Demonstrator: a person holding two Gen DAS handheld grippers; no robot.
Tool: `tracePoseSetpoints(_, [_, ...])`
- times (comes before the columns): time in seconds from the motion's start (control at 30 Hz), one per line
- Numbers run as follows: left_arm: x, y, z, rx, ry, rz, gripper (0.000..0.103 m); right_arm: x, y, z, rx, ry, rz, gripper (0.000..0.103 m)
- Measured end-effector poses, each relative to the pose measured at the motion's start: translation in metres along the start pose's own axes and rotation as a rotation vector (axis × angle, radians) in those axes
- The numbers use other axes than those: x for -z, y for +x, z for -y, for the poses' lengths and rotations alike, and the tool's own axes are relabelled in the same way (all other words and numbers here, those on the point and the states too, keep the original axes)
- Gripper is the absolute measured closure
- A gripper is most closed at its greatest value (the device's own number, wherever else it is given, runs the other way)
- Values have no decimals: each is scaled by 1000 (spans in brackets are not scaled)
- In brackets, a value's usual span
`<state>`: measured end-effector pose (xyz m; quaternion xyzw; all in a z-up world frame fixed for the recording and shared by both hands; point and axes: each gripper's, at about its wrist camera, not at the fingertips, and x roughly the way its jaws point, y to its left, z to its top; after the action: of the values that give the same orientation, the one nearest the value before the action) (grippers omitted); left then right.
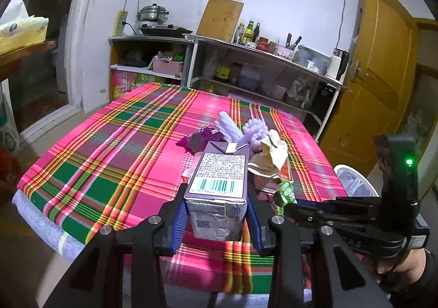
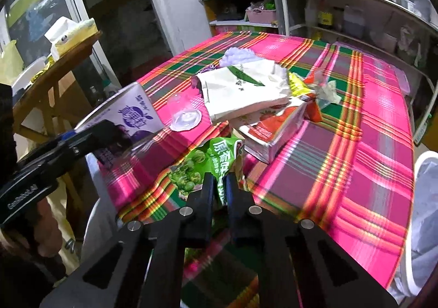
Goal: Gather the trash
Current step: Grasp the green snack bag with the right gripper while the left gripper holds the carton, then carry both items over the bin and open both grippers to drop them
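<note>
Left wrist view: the left tool [image 1: 216,215] clamps the purple carton [image 1: 219,179] at lower centre; keep it upright and carry it toward the white bin [image 1: 356,182] at right, past the table [image 1: 109,143] edge.

Right wrist view: the right tool [image 2: 220,184] pinches the green wrapper [image 2: 216,160] at centre; lift it clear of the red-and-white box [image 2: 273,130], since open room lies lower right.

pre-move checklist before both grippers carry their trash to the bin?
1. Left gripper clamped on purple carton: ok, pads on both sides.
2. Right gripper shut on green snack bag: ok, holds its edge.
3. Carton clear of the tablecloth: cannot tell.
4. Bin with liner at the table's right edge: ok, open.
5. Bag free of red-and-white box: cannot tell, they overlap.
</note>
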<state>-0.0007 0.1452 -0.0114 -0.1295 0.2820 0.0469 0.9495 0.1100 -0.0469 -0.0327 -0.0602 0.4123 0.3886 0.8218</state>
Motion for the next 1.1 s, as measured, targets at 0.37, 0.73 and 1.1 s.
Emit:
tracePoseSetpoints(0.37, [-5, 1, 61, 75, 81, -12, 64, 23, -66, 44, 87, 126, 86, 94])
tracePoseSetpoints(0.73, [-15, 30, 146, 216, 212, -41, 64, 50, -122, 114, 245, 271, 160, 94])
tracePoseSetpoints(1.1, [-7, 74, 228, 365, 337, -122, 64, 81, -141, 182, 369, 410, 163, 94])
